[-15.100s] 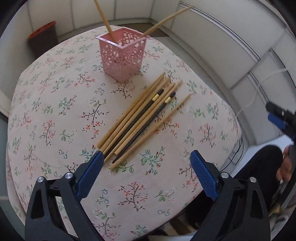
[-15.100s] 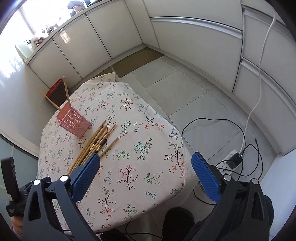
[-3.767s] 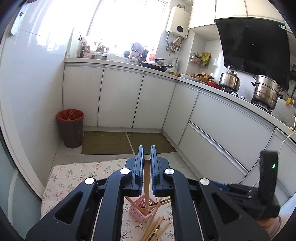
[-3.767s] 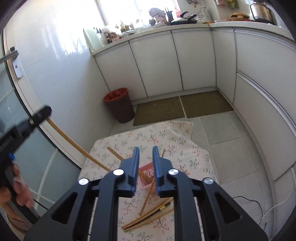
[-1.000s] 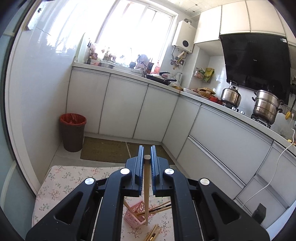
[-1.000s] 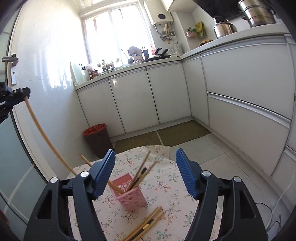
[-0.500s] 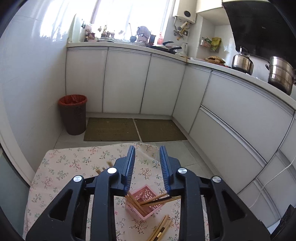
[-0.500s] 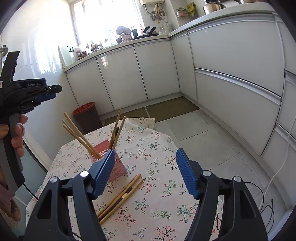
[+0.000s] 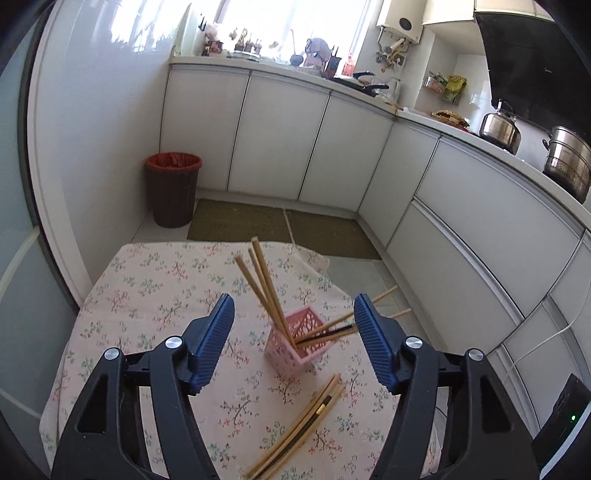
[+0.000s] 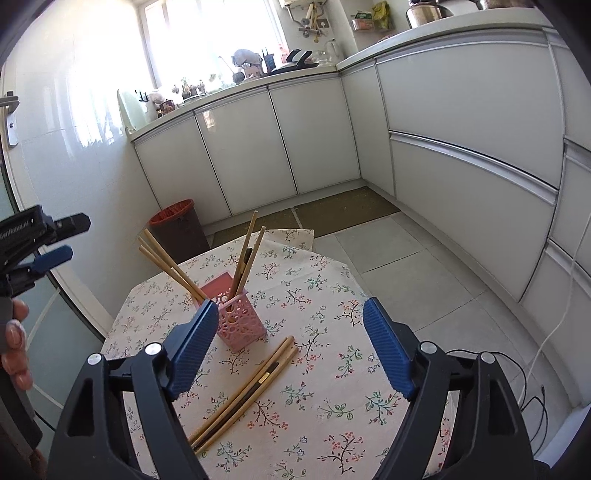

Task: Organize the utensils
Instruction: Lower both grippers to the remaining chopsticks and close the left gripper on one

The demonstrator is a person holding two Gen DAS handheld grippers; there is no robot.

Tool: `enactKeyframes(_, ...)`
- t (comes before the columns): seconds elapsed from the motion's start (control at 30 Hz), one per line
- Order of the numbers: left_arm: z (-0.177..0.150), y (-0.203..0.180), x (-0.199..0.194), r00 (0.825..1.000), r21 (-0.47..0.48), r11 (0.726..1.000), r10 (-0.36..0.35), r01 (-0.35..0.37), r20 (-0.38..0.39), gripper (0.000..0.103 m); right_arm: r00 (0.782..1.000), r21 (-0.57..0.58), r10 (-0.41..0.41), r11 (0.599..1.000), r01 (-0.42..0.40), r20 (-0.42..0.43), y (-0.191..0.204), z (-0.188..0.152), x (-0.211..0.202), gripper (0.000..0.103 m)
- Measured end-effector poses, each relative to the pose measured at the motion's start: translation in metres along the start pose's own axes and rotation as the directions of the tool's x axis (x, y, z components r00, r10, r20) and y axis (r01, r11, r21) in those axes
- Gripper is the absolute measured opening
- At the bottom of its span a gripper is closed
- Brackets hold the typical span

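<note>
walls: glossy white tile I see all round | window (image 9: pixel 295 22): bright daylight over my counter | cabinets (image 9: pixel 280 136): white, running along two sides | floor (image 10: pixel 406 266): pale tile, two brown mats (image 9: pixel 240 225) | bin (image 9: pixel 173 188): dark, red-lined, in the corner

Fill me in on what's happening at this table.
A person with a gripper in each hand is sorting chopsticks into a pink basket on the floral tablecloth. Six chopsticks stand in it; a few loose chopsticks lie beside it. The left gripper has just been opening, with nothing between its pads. The right gripper is open and empty too, its jaws having just widened.
</note>
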State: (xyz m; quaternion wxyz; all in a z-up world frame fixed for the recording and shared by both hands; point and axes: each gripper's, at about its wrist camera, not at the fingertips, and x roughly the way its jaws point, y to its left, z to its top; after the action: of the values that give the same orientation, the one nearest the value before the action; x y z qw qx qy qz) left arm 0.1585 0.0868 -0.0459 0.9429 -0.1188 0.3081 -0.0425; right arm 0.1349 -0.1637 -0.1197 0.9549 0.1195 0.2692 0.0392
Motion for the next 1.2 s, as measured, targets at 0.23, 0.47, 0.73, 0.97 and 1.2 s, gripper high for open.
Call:
enactKeyframes(0.23, -0.035, 0.003, 0.004, 0.989, 0.047, 0.998, 0.041, -0.035, -0.139, 0.085, 0.999, 0.014, -0.005, 1.000, 0.006, -0.051, -0.006, -0.009, -0.004, 0.094)
enactKeyframes(0.47, -0.079, 0.020, 0.036, 0.936, 0.153, 0.987, 0.102, -0.052, -0.338, 0.093, 0.979, 0.041, -0.065, 0.996, 0.074, -0.193, -0.028, -0.032, 0.014, 0.096)
enactKeyframes(0.73, -0.143, 0.060, 0.082, 0.851, 0.191, 0.978, 0.169, -0.083, -0.497, 0.085, 0.942, 0.079, -0.085, 0.990, 0.117, -0.325, -0.058, -0.075, 0.042, 0.096)
enactKeyframes(0.97, -0.149, 0.035, 0.110, 0.861, 0.323, 0.946, 0.149, 0.019, -0.486, 0.066, 0.920, 0.128, -0.068, 0.984, 0.126, -0.386, -0.080, -0.089, 0.061, 0.096)
enactKeyframes(1.2, -0.155, 0.008, 0.140, 0.863, 0.409, 0.911, 0.160, 0.058, -0.479, 0.058, 0.918, 0.149, -0.071, 0.979, 0.140, -0.391, -0.092, -0.089, 0.069, 0.096)
